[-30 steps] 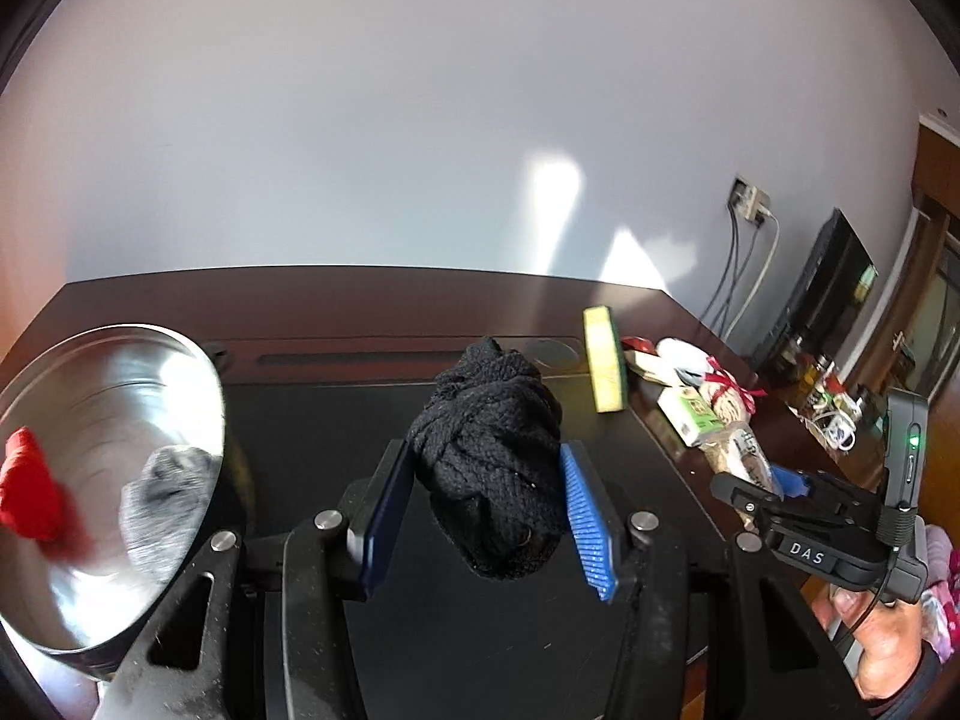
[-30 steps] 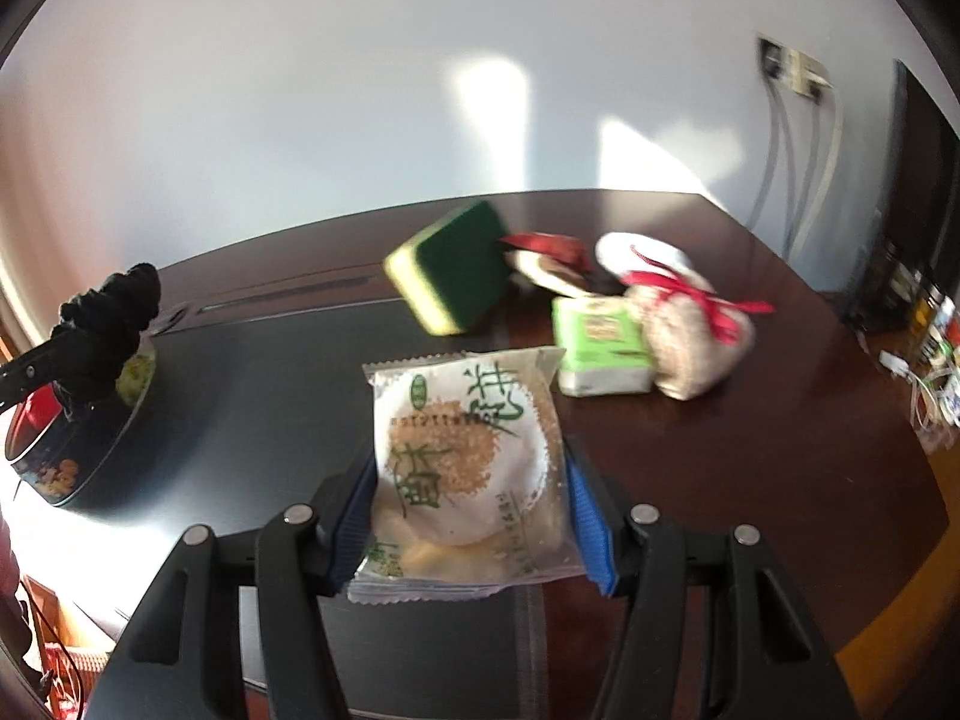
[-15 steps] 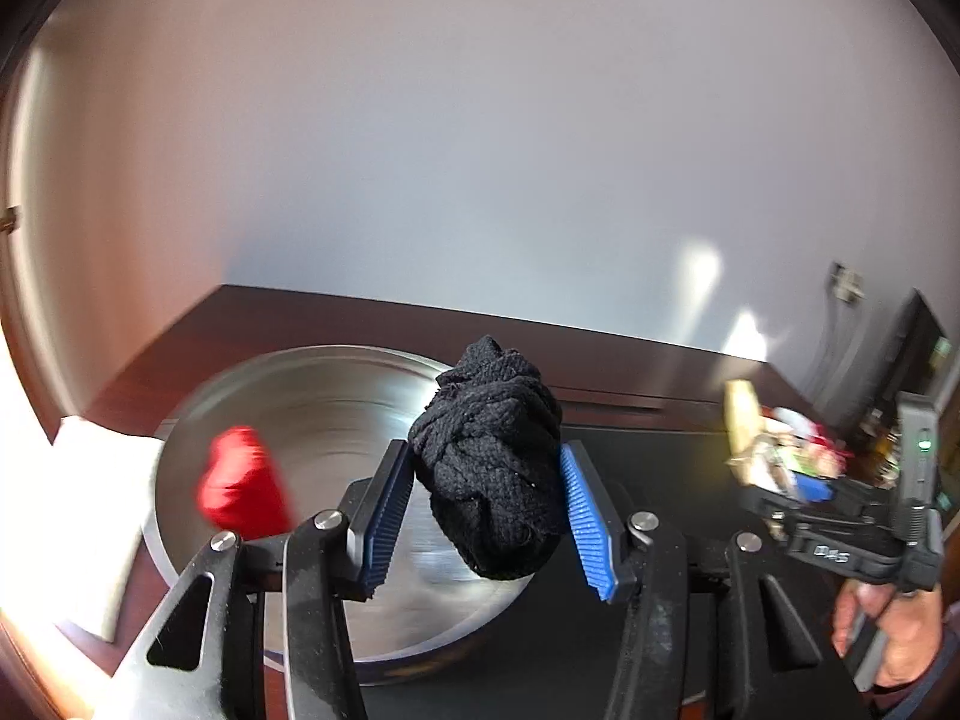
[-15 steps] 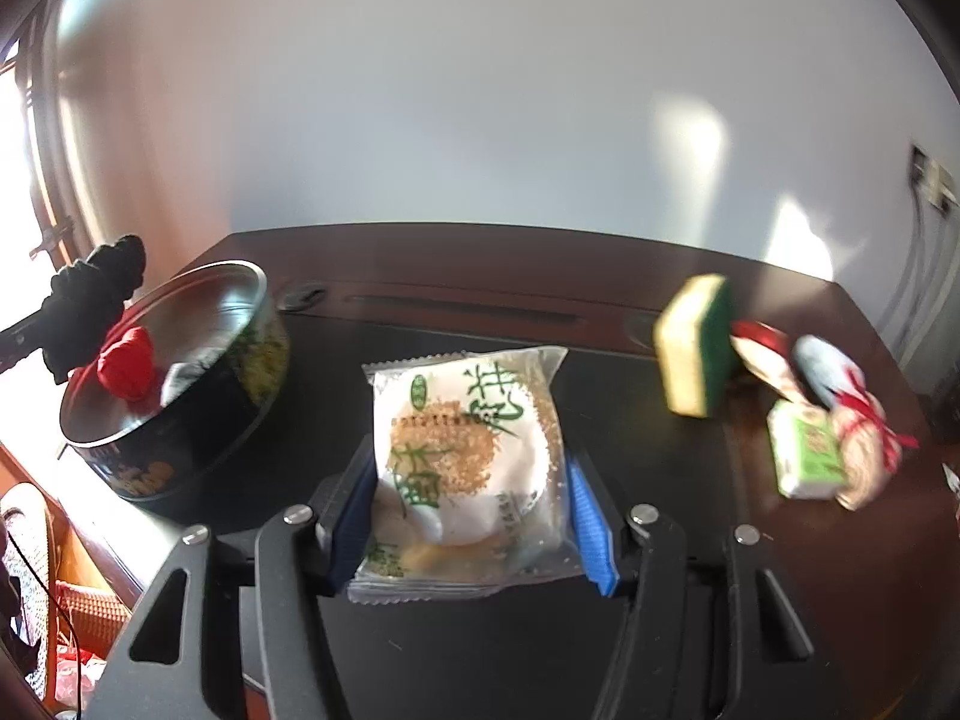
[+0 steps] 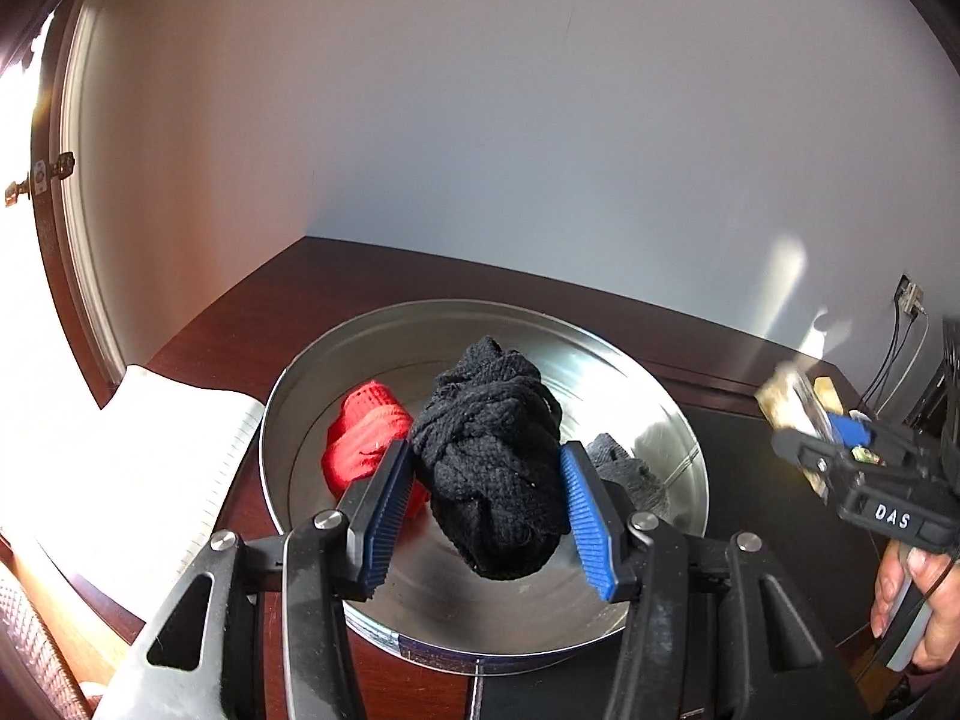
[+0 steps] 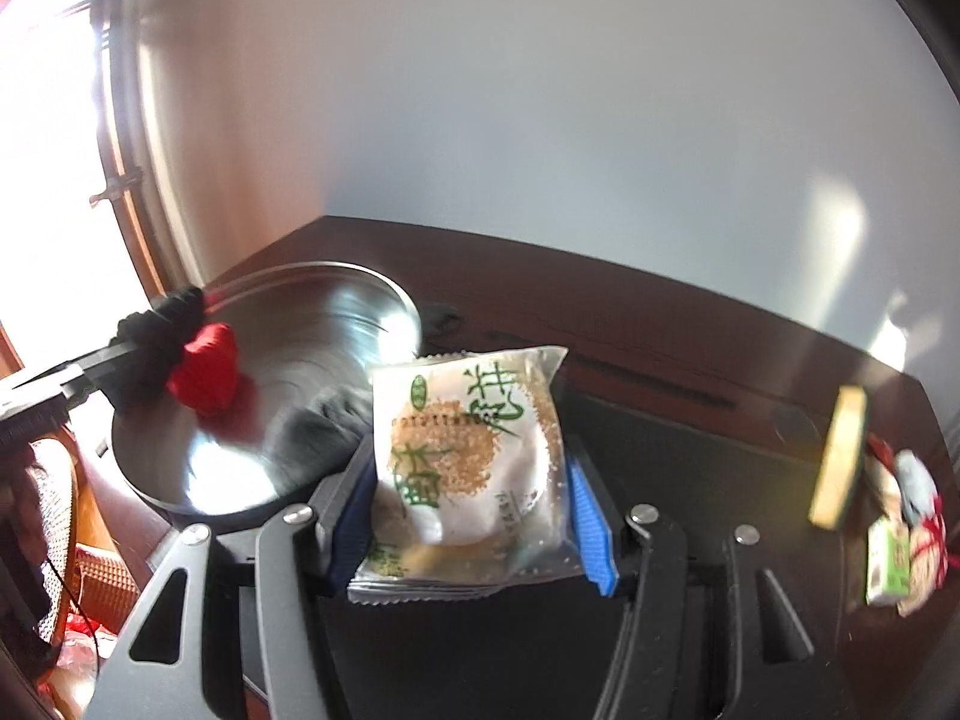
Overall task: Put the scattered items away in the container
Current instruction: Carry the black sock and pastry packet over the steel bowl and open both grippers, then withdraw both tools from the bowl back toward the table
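In our left gripper (image 5: 489,507), the blue ribbed fingers (image 5: 585,519) clamp a black knitted ball of fabric (image 5: 492,462) from both sides, holding it above the open round silver metal tin (image 5: 468,315). Inside the tin, a red knitted bundle (image 5: 360,438) lies at the left and a grey knitted bundle (image 5: 630,468) at the right, each partly hidden behind a finger. The tin stands on the dark brown wooden table (image 5: 270,300), with a white ruled sheet of paper (image 5: 150,450) just beside it on the left.

Our right gripper (image 6: 474,495) squeezes a clear plastic snack packet with green print and a sesame cake inside (image 6: 468,456), held above the black mat (image 6: 690,468) just beside the tin's near edge. Farther right on the table we see, blurred, a yellow and green sponge (image 6: 840,456) upright, a small green and white carton (image 6: 888,564) and a pale pouch tied with red ribbon (image 6: 924,534) close together. A white wall (image 6: 540,120) closes the scene.
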Available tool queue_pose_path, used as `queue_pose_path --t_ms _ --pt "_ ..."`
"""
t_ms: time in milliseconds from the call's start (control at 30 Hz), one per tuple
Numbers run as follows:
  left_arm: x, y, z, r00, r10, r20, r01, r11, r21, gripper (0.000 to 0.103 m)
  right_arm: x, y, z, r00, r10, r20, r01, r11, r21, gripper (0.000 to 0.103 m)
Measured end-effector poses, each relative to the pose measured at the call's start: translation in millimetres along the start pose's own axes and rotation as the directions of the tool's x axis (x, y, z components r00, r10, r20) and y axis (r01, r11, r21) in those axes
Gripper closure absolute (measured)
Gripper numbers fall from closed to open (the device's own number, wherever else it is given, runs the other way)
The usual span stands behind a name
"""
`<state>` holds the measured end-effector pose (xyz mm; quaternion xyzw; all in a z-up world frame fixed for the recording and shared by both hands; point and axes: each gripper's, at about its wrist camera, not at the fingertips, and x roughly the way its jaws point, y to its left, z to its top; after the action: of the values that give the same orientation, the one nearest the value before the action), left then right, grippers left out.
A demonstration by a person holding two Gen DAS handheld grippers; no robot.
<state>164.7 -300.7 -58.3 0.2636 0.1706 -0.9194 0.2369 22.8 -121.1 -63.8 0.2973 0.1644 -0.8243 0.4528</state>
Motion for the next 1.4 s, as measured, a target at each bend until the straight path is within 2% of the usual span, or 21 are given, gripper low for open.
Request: queue_pose_path --t_ms 233,500,933,1100,1133,1167,1200,1233,1267,1400 --pt "0 16 -2 0.999 0.030 -0.010 -0.030 0.999 -0.012 0.050 30 45 27 0.998 0.063 -0.019 -0.065 0.994 -0.090 0.045" --pt "-2 24 -4 0.999 0.040 -0.029 -0.040 0.999 -0.019 0.050 56 77 33 0.995 0.083 -0.054 -0.090 0.986 -0.142 0.045" --pt "-1 27 -5 0.997 0.048 -0.062 -0.050 0.998 -0.035 0.050 70 88 34 0.992 0.099 -0.076 -0.110 0.983 -0.147 0.045" --pt "-11 29 -2 0.997 0.064 -0.045 -0.066 0.996 -0.054 0.049 71 91 34 0.992 0.107 -0.074 -0.117 0.983 -0.145 0.044" --pt "-14 29 -1 0.997 0.073 -0.034 -0.075 0.995 -0.058 0.044 67 89 35 0.992 0.110 -0.065 -0.118 0.983 -0.139 0.044" --pt "-18 30 0 0.996 0.084 -0.024 -0.085 0.994 -0.063 0.033 63 86 34 0.992 0.114 -0.055 -0.121 0.984 -0.129 0.044" --pt "-22 31 1 0.995 0.096 -0.012 -0.097 0.993 -0.069 0.029 57 82 33 0.992 0.119 -0.042 -0.124 0.985 -0.118 0.042" --pt "-27 33 2 0.994 0.109 0.002 -0.108 0.991 -0.080 0.025 52 78 32 0.992 0.124 -0.030 -0.127 0.986 -0.107 0.036" --pt "-30 34 3 0.994 0.108 0.009 -0.107 0.990 -0.088 0.025 46 73 30 0.992 0.123 -0.018 -0.124 0.988 -0.093 0.030" --pt "-38 35 5 0.996 0.091 0.024 -0.088 0.990 -0.106 0.025 12 44 11 0.992 0.125 0.035 -0.125 0.992 -0.020 0.025"
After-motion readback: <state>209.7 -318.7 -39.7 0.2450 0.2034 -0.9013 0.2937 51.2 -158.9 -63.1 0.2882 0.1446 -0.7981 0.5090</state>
